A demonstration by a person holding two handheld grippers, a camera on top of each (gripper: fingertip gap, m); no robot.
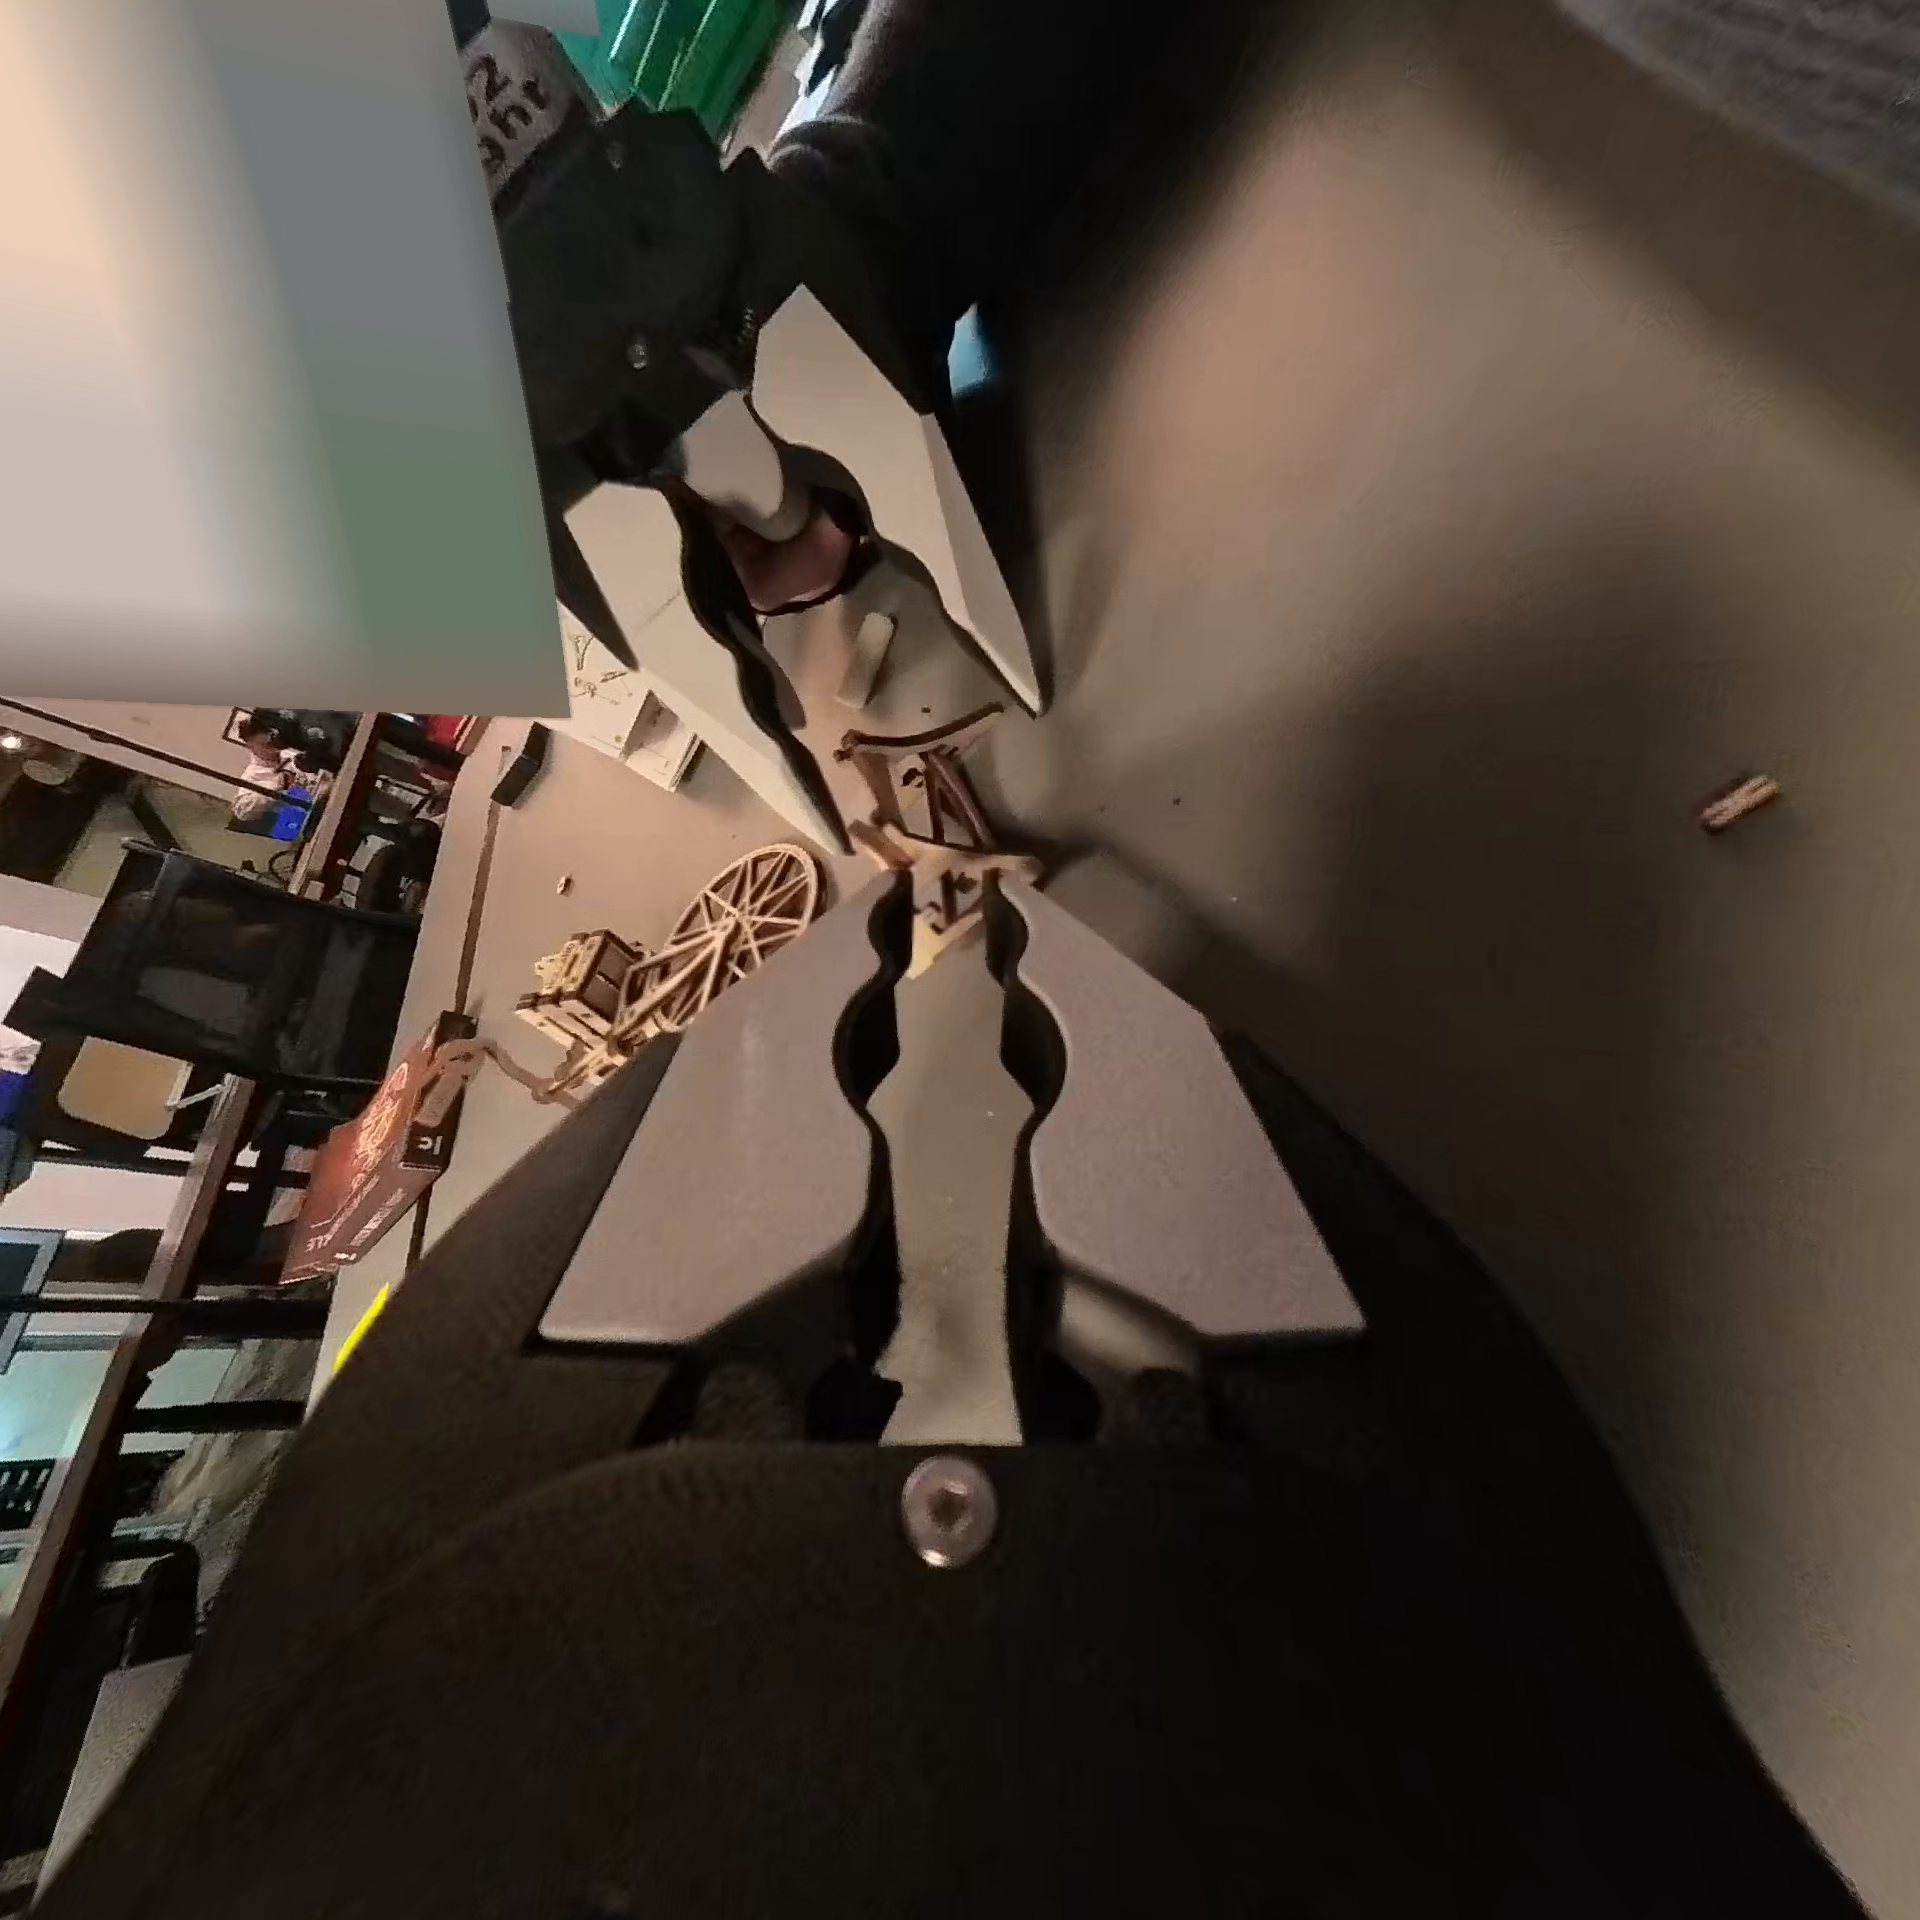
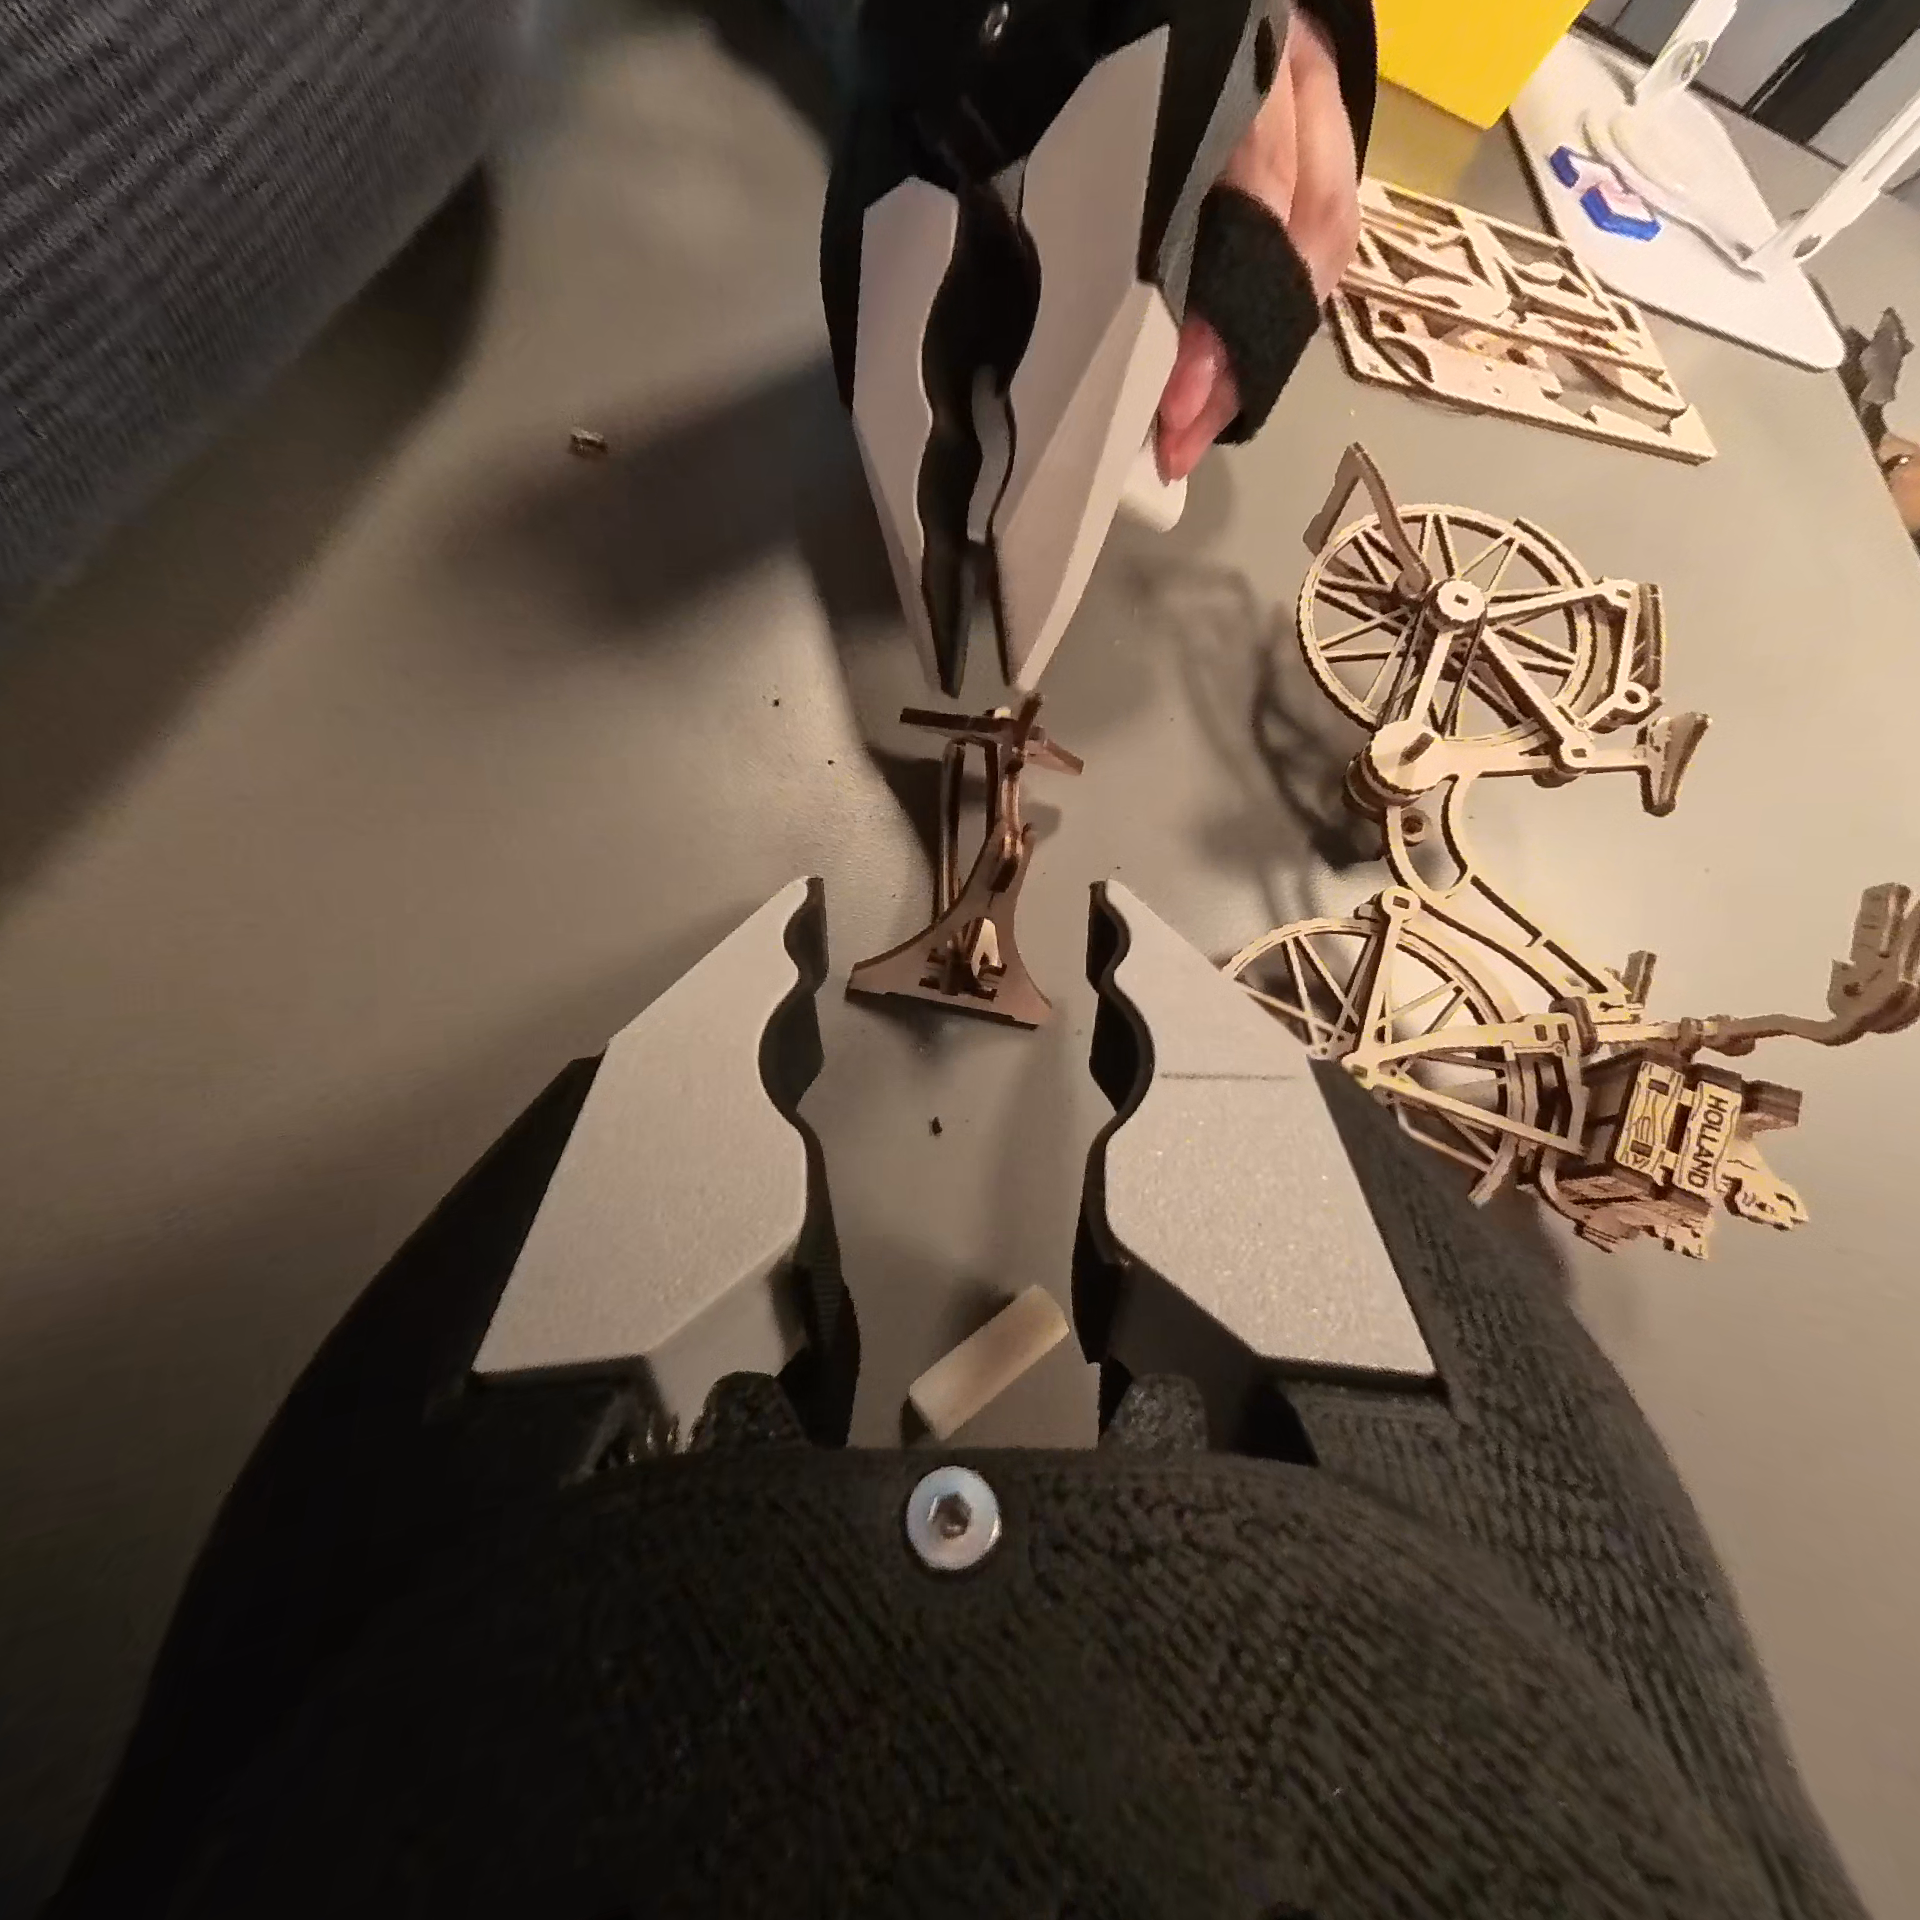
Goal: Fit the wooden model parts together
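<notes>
Hard to tell from the left wrist view whether the left gripper (image 1: 945, 883) pinches the small wooden stand (image 1: 940, 831) or only frames it; fingertips overlap the piece and hide the contact. Same stand (image 2: 971, 883) partly in shadow in the right wrist view, its top crossbar just under the left gripper (image 2: 977, 675), touching or apart unclear. Small wooden bit (image 1: 1738, 802) on the grey table (image 1: 1455, 623) too blurred to identify. Wooden bicycle model (image 1: 707, 956) half hidden behind the left gripper's finger. Second bicycle (image 2: 1558, 1070) cut partly by the right gripper's (image 2: 956, 935) finger. Parts sheet (image 2: 1507, 312) covered in part by a hand (image 2: 1247, 260). Large mosaic patch masks the upper left corner.
</notes>
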